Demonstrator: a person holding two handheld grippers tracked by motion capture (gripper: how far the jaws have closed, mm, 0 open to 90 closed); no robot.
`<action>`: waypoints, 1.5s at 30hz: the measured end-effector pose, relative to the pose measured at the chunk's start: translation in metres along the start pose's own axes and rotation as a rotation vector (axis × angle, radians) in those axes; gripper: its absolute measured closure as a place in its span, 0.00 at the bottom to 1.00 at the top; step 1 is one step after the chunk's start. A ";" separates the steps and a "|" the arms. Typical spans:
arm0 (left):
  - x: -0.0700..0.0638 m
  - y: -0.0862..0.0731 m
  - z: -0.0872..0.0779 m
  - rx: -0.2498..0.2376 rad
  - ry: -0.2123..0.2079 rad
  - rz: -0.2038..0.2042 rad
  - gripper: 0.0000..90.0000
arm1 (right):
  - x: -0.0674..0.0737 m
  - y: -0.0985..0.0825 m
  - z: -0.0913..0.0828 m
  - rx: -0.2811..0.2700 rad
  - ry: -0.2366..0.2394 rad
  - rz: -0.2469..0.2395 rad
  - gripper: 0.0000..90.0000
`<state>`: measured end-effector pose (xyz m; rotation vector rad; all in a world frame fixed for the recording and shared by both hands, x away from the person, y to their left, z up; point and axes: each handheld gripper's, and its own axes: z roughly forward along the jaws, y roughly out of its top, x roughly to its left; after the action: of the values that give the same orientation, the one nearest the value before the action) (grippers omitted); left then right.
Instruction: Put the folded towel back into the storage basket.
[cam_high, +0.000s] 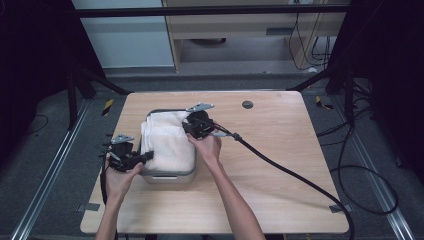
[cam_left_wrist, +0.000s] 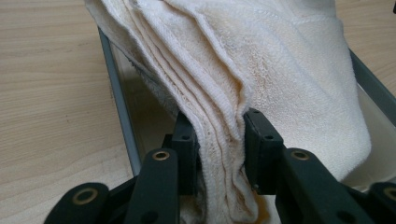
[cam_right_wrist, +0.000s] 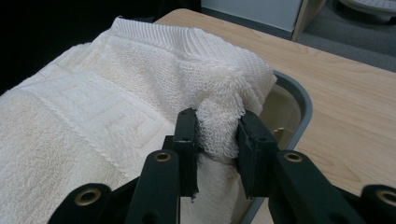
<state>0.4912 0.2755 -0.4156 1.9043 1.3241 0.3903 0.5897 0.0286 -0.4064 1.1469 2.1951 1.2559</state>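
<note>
Here both tools, left tool and right tool, pinch the towel over the tub.

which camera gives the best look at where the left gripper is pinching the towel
The left gripper view: both jaws of the left gripper clamp the folded edge of the towel. The high view shows this from far off; the right gripper view shows the towel's other corner.
</note>
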 end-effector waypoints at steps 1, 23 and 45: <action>0.000 0.000 0.000 0.003 -0.001 0.000 0.76 | 0.000 0.000 0.001 0.005 0.000 0.000 0.79; -0.011 0.005 -0.004 -0.065 0.068 0.040 0.58 | -0.005 -0.003 -0.013 0.004 -0.004 -0.030 0.75; -0.033 0.014 -0.038 -0.225 0.034 0.078 0.37 | -0.041 -0.007 -0.113 -0.189 -0.013 -0.036 0.33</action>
<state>0.4625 0.2592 -0.3747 1.7709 1.1773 0.5883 0.5389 -0.0672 -0.3545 1.0334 2.0286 1.4024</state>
